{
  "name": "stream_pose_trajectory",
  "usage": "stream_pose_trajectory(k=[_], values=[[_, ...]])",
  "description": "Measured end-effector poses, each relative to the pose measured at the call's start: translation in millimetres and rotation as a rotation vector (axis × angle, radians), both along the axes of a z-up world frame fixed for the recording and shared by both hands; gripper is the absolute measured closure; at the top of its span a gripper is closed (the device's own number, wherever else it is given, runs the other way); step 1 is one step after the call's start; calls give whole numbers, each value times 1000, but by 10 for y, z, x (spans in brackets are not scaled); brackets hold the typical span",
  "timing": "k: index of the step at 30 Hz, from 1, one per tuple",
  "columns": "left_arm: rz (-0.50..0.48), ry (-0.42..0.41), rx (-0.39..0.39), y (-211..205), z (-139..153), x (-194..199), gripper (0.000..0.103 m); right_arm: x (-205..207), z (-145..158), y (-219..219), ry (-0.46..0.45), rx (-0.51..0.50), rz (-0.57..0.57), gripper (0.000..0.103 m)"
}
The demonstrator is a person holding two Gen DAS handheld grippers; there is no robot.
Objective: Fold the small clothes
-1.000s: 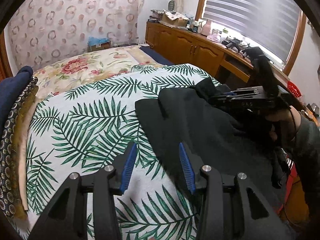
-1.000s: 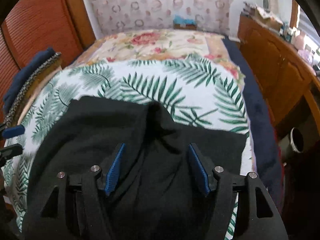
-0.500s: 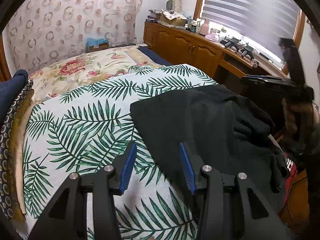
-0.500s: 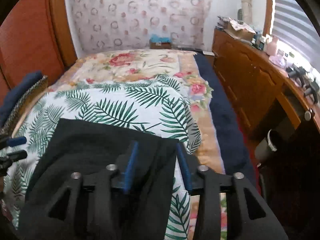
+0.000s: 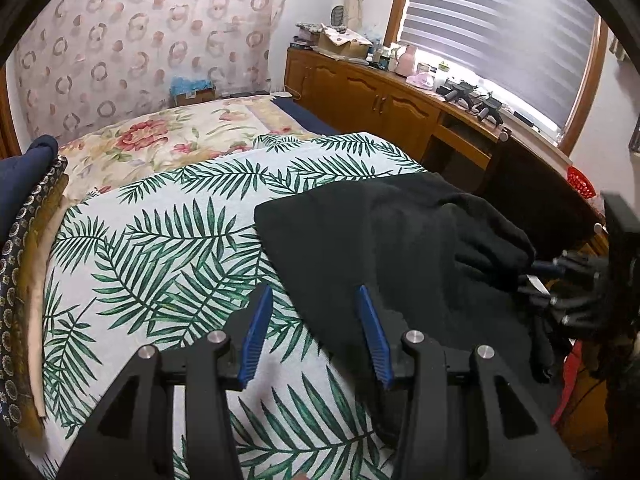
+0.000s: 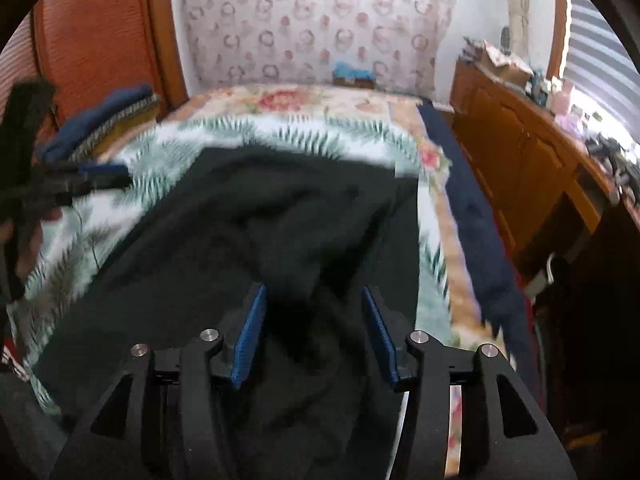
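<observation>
Since the black cloth (image 5: 380, 240) on the bed (image 5: 160, 248) looks soft and floppy, its edge seems best to pinch; both grippers (image 5: 316, 332) (image 6: 316, 328) are spread, the right just opening.

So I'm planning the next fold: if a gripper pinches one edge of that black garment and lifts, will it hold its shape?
Probably not. The black fabric garment lies bunched in soft wrinkles, so it would likely droop from a single pinch. It looks thick, so perhaps weighty. Its edge hangs off the palm-leaf bedspread, so it may slide.
</observation>
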State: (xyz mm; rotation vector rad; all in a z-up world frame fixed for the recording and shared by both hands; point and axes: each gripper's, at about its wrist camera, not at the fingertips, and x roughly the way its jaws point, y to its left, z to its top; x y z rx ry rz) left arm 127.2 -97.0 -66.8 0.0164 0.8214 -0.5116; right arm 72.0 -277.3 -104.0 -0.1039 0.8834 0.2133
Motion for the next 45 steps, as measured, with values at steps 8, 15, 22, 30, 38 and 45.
stream_pose_trajectory(k=[8,15,22,30,38,45], values=[[2,8,3,-22,-16,-5,59,-301,-99,-146,23,64,49,96],[-3,-2,-4,-44,-3,7,59,-457,26,-392,53,6,45,99],[-1,-9,1,-70,22,17,58,-512,113,-532,44,-20,-27,86],[16,2,39,-160,12,312,58,-39,421,-560,-88,-3,-40,52],[59,59,57,-212,-130,880,58,1009,265,-495,-98,44,-14,46],[89,159,-5,-177,-378,1176,58,1598,-189,-524,18,15,-45,44]])
